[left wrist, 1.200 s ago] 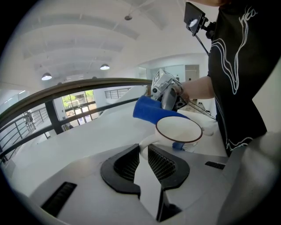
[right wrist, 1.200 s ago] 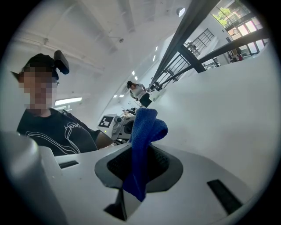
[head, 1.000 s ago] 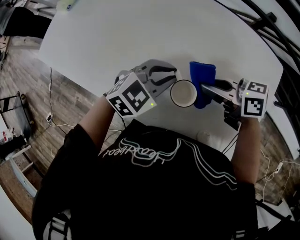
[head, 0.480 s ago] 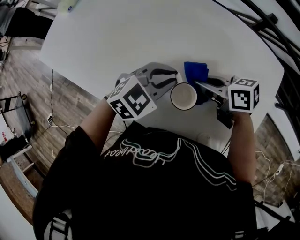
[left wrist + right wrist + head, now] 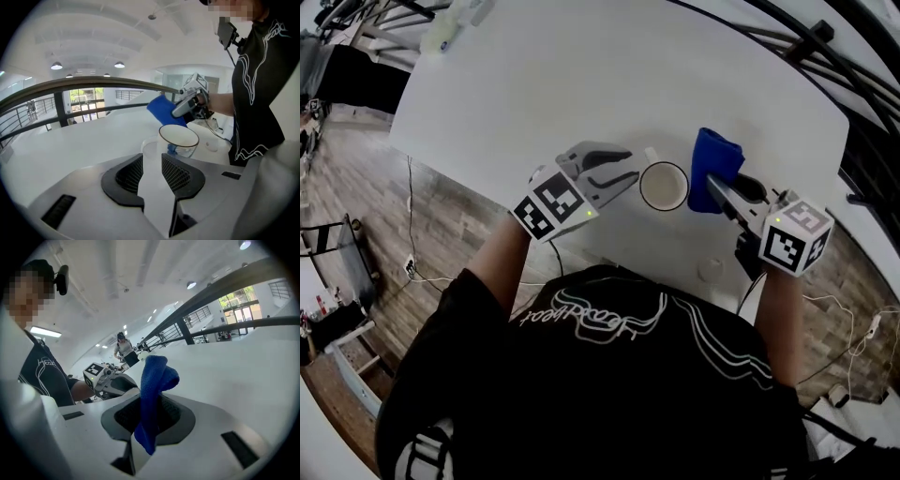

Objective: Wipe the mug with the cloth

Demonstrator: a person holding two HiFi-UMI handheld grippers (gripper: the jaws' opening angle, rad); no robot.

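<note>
Blue cloth is clamped in the right gripper jaws, pinched mid-length. A wad stands above the jaws and a short tail hangs below. It's soft, limp and light, and will fold wherever I push it, so I'd use the wad as the working face, not the tail.

White mug stands upright on the bench, mouth up, and looks empty. The cloth is just beside it at its 3 o'clock in the head view. The left gripper view puts it around rim height and seemingly clear of the wall. Handle sticks out at about 11 o'clock.

Left gripper sits at the mug's 9 o'clock. Its jaws have just been opening and now stand apart with only bare bench between them. Handle and wall lie just past the tips, nothing gripped.

Handling call: the mug looks like glazed ceramic, so rigid, slick and chippable, and light enough to skate or tip under a sideways wipe. Nothing is steadying it, so I'd grip first: the handle, or the wall near the rim at 9 o'clock, one jaw inside and one outside, moderate squeeze.
</note>
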